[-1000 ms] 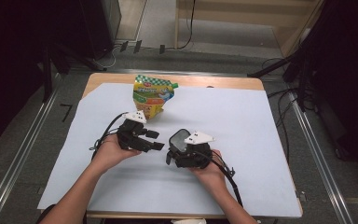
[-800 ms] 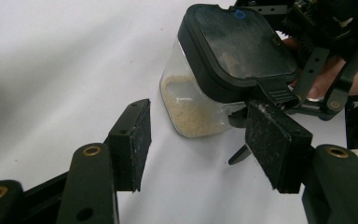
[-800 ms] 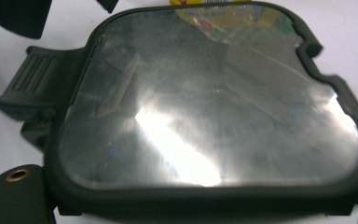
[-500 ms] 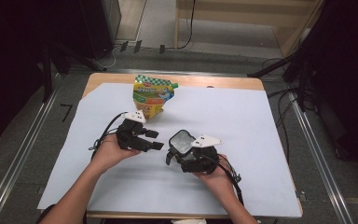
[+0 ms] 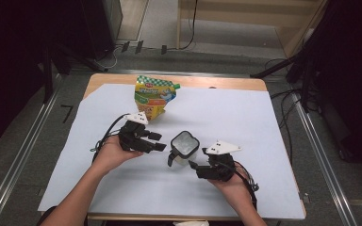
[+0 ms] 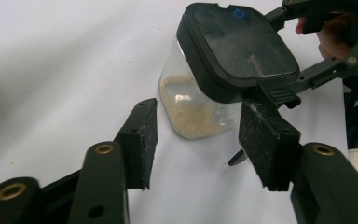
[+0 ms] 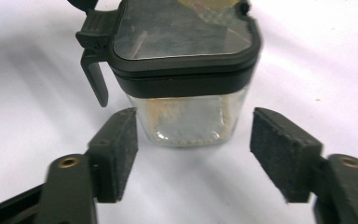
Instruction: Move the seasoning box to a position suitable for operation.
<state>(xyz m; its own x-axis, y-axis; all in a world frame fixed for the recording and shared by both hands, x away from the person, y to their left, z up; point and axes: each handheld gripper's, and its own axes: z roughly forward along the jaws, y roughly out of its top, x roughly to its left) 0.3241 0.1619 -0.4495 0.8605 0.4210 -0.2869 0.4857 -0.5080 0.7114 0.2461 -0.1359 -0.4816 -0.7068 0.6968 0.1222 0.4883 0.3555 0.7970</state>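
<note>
High view: a small clear jar (image 5: 184,149) with a black clip-on lid stands upright on the white sheet (image 5: 245,113) that covers the tabletop, near the middle and somewhat toward the near edge. Its lid latch hangs down on the jar's left side. The left gripper (image 5: 156,141) lies just left of the jar, held in a hand (image 5: 113,153), its jaws pointing right toward the jar. The right gripper (image 5: 192,165) sits at the jar's near right, its jaws aimed at the jar's base, with a grey three-cornered plate on top.

Left gripper view shows the jar (image 6: 200,105) tilted in the frame, a low layer of pale grains in its bottom. This gripper's jaws are spread and have just been closing; the jar stands ahead of the pads (image 6: 142,140), not between them, and nothing is pinched.

Right gripper view shows the jar (image 7: 189,121) straight ahead, just beyond the pads (image 7: 121,151). These jaws are also spread wider than the jar, have just been closing, and grip nothing.

A green and yellow printed pouch (image 5: 153,97) stands near the far edge of the tabletop, well apart from the jar, behind the left gripper.
</note>
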